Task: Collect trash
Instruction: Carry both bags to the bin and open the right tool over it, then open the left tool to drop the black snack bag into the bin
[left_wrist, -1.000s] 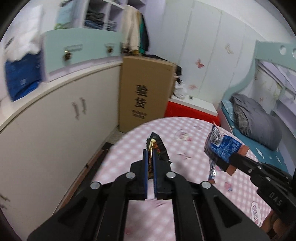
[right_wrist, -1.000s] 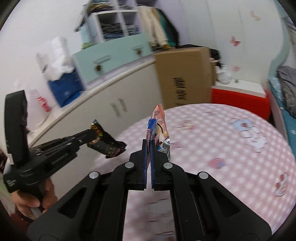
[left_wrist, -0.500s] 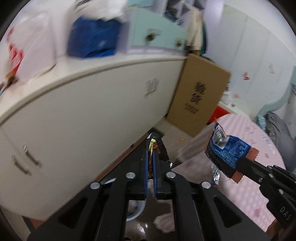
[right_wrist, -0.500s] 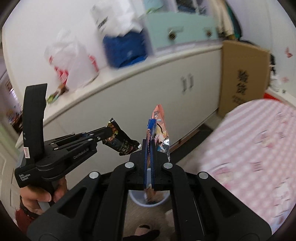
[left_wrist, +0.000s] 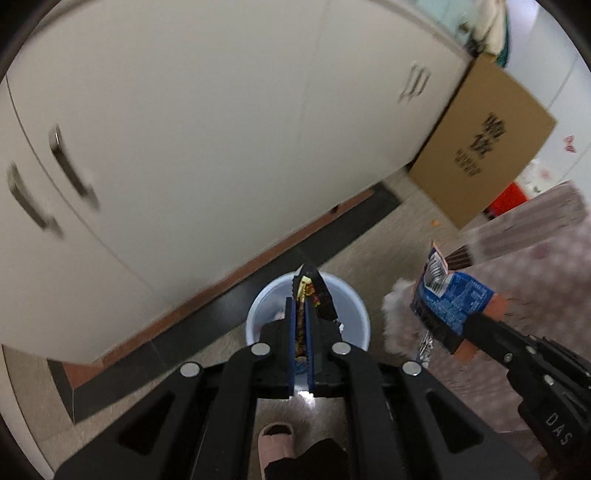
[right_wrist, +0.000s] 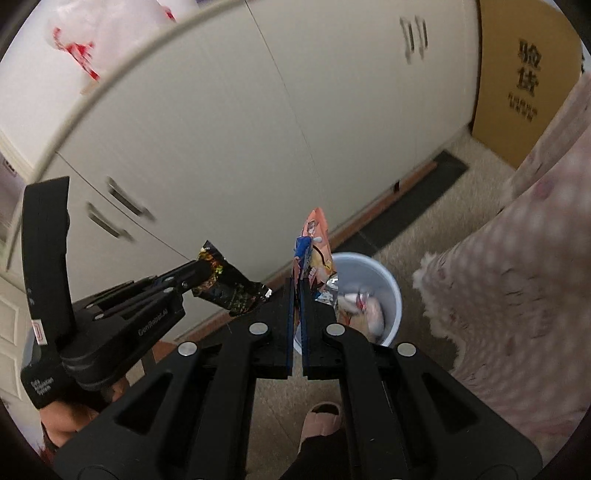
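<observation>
My left gripper is shut on a dark snack wrapper and holds it right above a white trash bin on the floor. The wrapper also shows in the right wrist view. My right gripper is shut on a blue and orange snack packet, held just left of and above the bin, which holds crumpled trash. The packet also shows in the left wrist view, to the right of the bin.
White cabinets with a dark plinth stand behind the bin. A cardboard box leans at the right. The pink checked tablecloth hangs at the right. A slippered foot is below the grippers.
Both grippers have swung left off the table and tilted down toward the floor. The trash bin has come into view under them. Both still hold their wrappers.
</observation>
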